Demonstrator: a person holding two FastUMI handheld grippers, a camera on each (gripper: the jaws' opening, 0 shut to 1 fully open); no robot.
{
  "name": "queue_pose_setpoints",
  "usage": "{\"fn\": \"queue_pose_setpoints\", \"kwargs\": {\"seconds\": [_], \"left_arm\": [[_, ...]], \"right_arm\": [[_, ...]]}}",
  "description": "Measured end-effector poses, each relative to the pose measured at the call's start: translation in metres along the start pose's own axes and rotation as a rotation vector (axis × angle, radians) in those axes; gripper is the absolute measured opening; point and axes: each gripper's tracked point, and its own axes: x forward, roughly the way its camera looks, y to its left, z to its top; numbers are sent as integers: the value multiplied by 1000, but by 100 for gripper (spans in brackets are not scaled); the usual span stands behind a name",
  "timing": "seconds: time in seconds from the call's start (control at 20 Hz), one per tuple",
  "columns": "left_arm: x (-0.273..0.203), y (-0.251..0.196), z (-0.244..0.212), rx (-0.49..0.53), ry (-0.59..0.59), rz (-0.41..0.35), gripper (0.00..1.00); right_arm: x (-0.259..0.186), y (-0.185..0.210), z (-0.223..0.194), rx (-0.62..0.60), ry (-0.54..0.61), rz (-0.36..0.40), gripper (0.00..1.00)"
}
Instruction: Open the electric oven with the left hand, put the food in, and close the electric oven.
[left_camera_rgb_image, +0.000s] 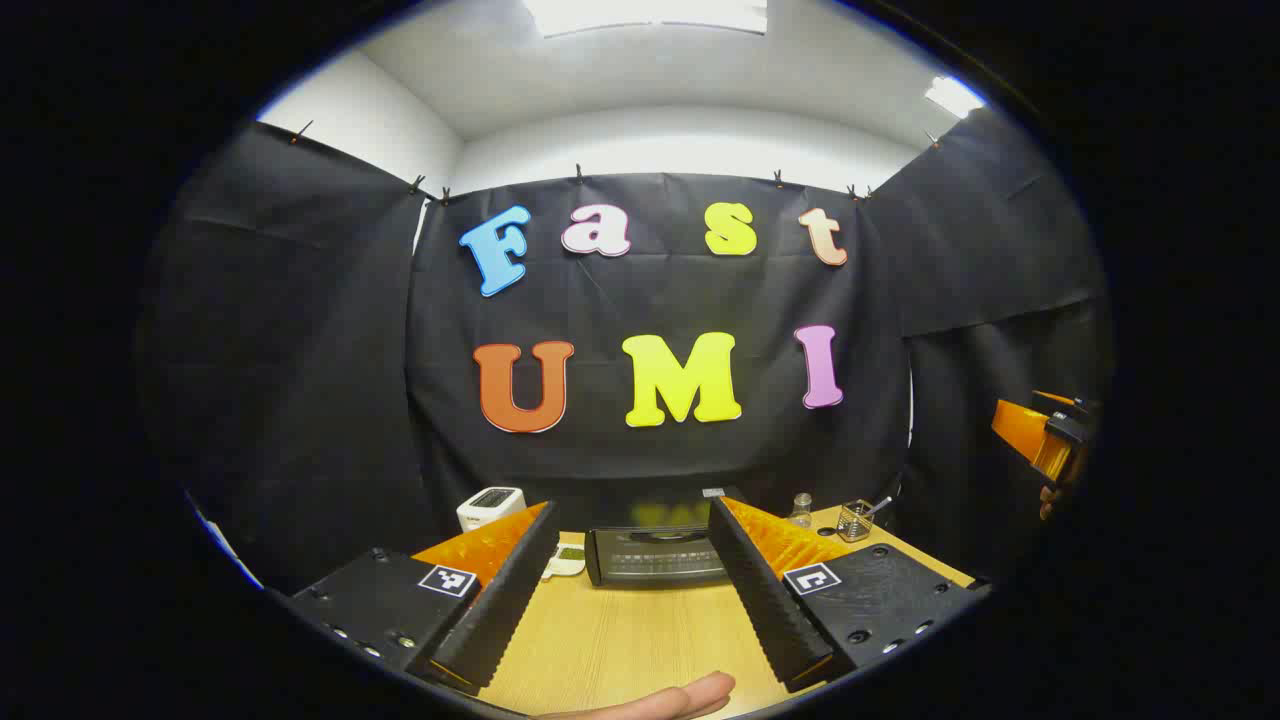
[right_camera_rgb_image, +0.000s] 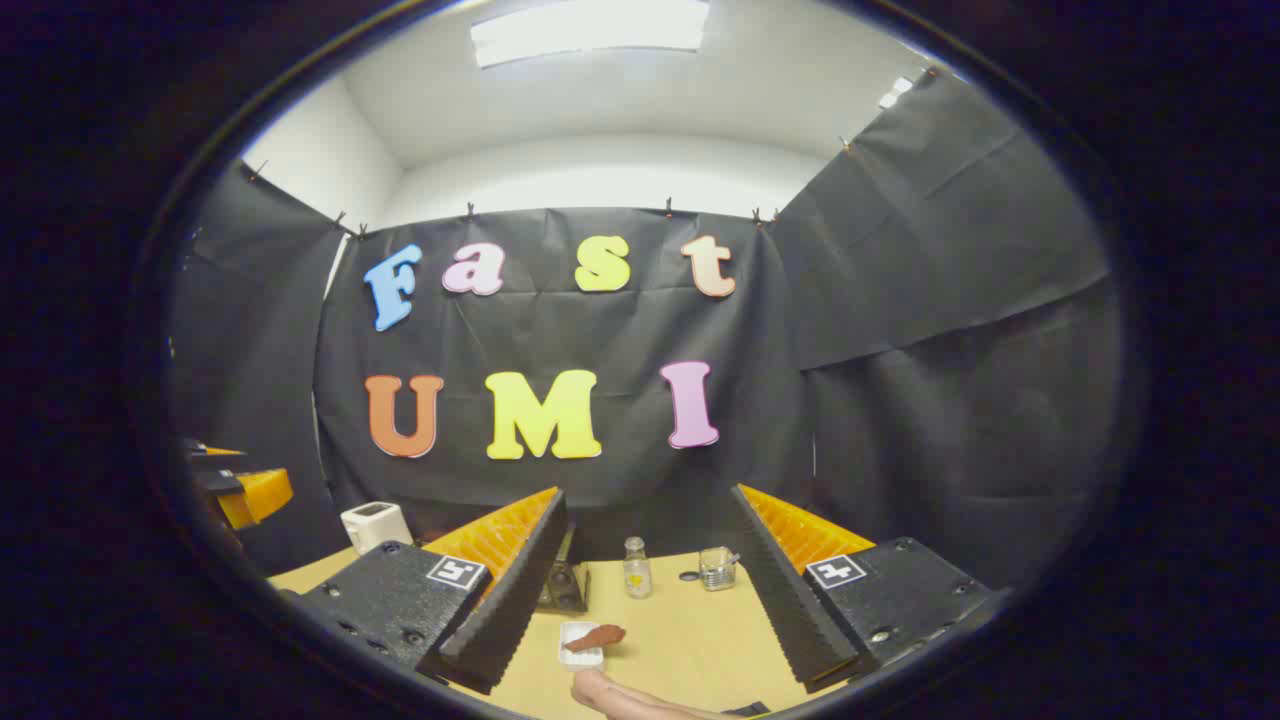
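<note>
My right tongs' finger (right_camera_rgb_image: 520, 580) hides most of the oven (right_camera_rgb_image: 562, 585); the lower frame edge cuts off a hand (left_camera_rgb_image: 660, 700).

Both views are bright and evenly lit from ceiling light panels (left_camera_rgb_image: 645, 14), which blow out to pure white. The wooden table (left_camera_rgb_image: 640, 640) shows only soft shadows. Fisheye distortion bends the edges strongly. Small items at the back look soft, perhaps slightly out of focus, and the black cloth swallows detail.
</note>
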Motion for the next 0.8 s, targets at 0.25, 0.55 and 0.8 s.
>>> {"fn": "queue_pose_setpoints", "kwargs": {"seconds": [0.25,0.55,0.8], "left_arm": [[4,-2,-4,-23,-1,-10,96],[9,-7,-17,-1,29,-3,96],[31,-17,-21,-4,21,-28,96]], "right_arm": [[1,-9,-1,-7,17,4,100],[3,-21,1,-31,-12,16,100],[15,-18,-5,-53,-5,68,100]]}}
